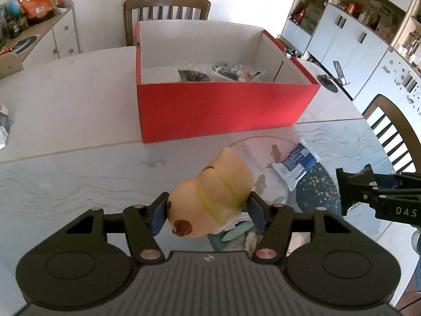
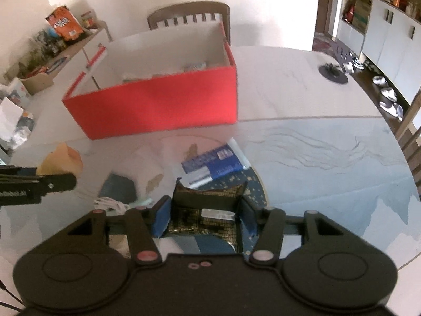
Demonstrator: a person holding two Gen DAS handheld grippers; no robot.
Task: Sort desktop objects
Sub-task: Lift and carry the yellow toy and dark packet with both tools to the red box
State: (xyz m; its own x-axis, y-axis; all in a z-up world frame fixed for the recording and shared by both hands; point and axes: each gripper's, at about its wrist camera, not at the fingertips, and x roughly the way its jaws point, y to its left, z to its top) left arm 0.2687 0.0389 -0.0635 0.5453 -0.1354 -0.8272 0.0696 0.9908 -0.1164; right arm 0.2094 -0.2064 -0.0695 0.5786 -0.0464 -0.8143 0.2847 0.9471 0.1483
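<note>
**Left wrist and right wrist: both grippers loaded in front of the red box**

Left wrist view is showing your left gripper [image 1: 208, 212] pinching a cream cat figurine [image 1: 210, 200] between its blue pads [image 1: 158, 217]. You are holding the toy tilted, its green stripes and brown spots facing the camera, above the patterned table [image 1: 79, 179]. Beyond it the red box [image 1: 218, 108] is sitting open, with a few small packets [image 1: 223, 72] lying against its far white wall. A blue-and-white packet [image 1: 296, 162] is lying flat on the table between the box and your grippers, and your right gripper [image 1: 352, 191] is poking in from the right edge, well apart from the figurine.

Right wrist view is giving you the other half. Your right gripper [image 2: 205, 216] is gripping a dark, gold-patterned packet [image 2: 208, 205], the blue pads [image 2: 161, 217] pressing on both sides so that its edges are folding up. The blue-and-white packet [image 2: 213, 164] is resting just ahead of it on the table [image 2: 315, 158], and the red box [image 2: 158, 105] is standing farther back. At the left edge your left gripper [image 2: 52, 181] is carrying the figurine [image 2: 61, 160], seen only in part. A dark flat item [image 2: 118, 188] and a small white tangle [image 2: 109, 202] are lying on the table beside your jaws; what they are I cannot tell.
</note>
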